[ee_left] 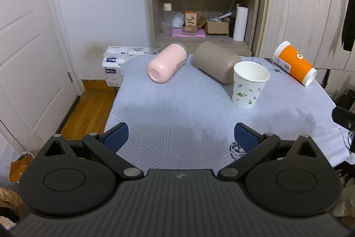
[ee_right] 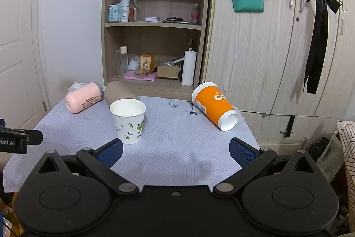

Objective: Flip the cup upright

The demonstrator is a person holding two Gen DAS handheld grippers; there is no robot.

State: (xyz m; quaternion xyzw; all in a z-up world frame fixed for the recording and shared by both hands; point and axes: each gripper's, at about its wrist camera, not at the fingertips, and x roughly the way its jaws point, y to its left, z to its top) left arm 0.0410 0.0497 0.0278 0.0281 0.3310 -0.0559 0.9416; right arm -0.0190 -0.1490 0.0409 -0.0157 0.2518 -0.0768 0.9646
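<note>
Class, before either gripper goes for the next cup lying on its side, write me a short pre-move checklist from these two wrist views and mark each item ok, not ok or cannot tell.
1. Left gripper jaws open, holding nothing: ok.
2. Right gripper jaws open, holding nothing: ok.
3. Paper cup already upright, mouth up: ok.
4. Orange cup upright: not ok; it lies on its side at the table's right, base end toward the camera.
5. Pink cup and brown cup upright: not ok, both lie on their sides.
6. Cups empty: cannot tell for the three lying down.
</note>
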